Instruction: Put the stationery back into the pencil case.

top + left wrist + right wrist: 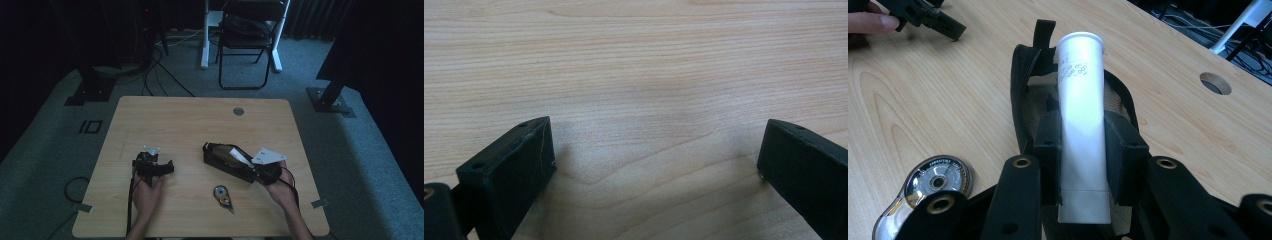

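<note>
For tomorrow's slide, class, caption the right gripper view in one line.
Right gripper clamps a white tube over an open black pouch, correction tape dispenser lying beside it.

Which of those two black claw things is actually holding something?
The right gripper: its jaws clamp a white tube over the black pouch. The left gripper is open.

A light wood-grain bench point(200, 120) with a round cable hole point(238, 111) stands on grey carpet point(350, 165) in a dim room, with a black folding chair point(247, 40), white desk legs point(205, 35), trailing cables point(155, 70) and what may be dark curtains point(310, 17) behind.
</note>
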